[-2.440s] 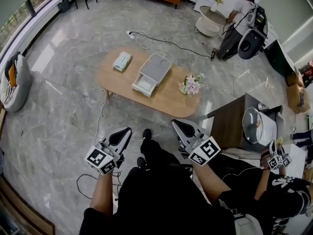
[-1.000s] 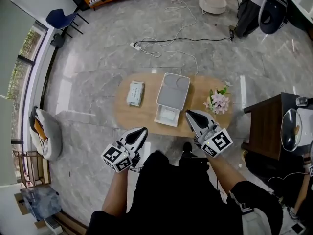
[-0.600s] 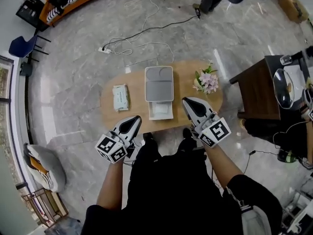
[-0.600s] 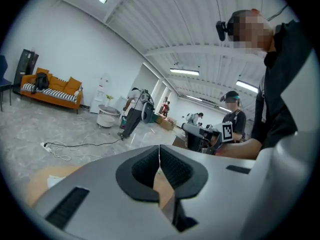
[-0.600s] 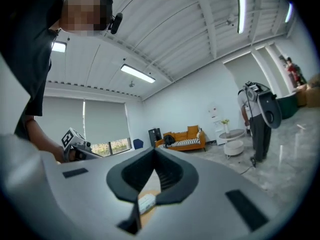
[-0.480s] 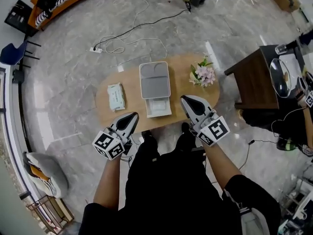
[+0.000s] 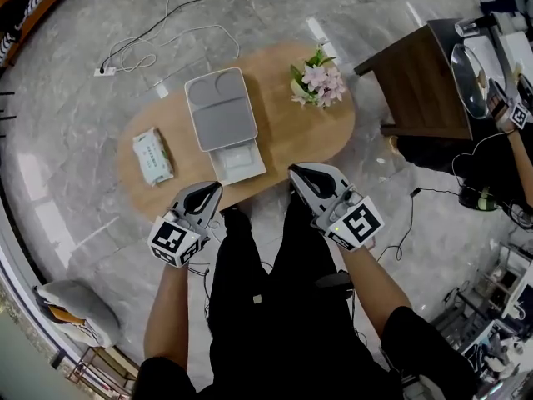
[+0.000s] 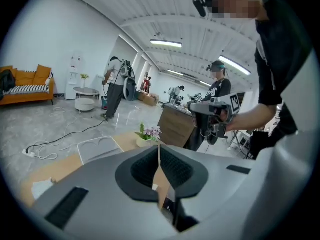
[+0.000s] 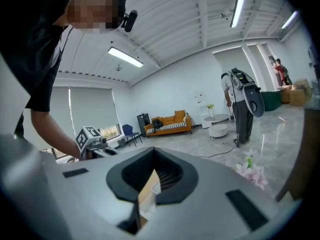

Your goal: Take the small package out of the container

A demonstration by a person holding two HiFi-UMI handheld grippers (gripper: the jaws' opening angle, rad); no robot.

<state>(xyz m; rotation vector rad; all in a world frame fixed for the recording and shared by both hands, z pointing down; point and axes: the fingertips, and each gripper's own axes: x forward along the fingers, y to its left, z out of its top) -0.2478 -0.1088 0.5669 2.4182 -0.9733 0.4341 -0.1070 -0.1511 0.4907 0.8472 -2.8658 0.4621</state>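
Observation:
A grey container stands on the oval wooden table (image 7: 300, 136), its flat lid (image 7: 221, 107) swung open behind the shallow white tray (image 7: 239, 161). A pale packet seems to lie in the tray, but I cannot make it out clearly. My left gripper (image 7: 215, 188) hovers at the table's near edge, just left of the tray, jaws shut and empty. My right gripper (image 7: 296, 173) is at the near edge right of the tray, jaws together, holding nothing. In the left gripper view the lid (image 8: 97, 146) shows beyond the shut jaws (image 8: 159, 146).
A pale green wipes pack (image 7: 152, 155) lies on the table's left part, and a pot of pink flowers (image 7: 315, 80) stands at its right end. A dark wooden side table (image 7: 425, 82) with a pot is further right. Cables (image 7: 158, 32) run across the marble floor behind.
The table has come much nearer in the head view. Both grippers have sunk and now sit at its near edge either side of the tray. Both jaws stayed together.

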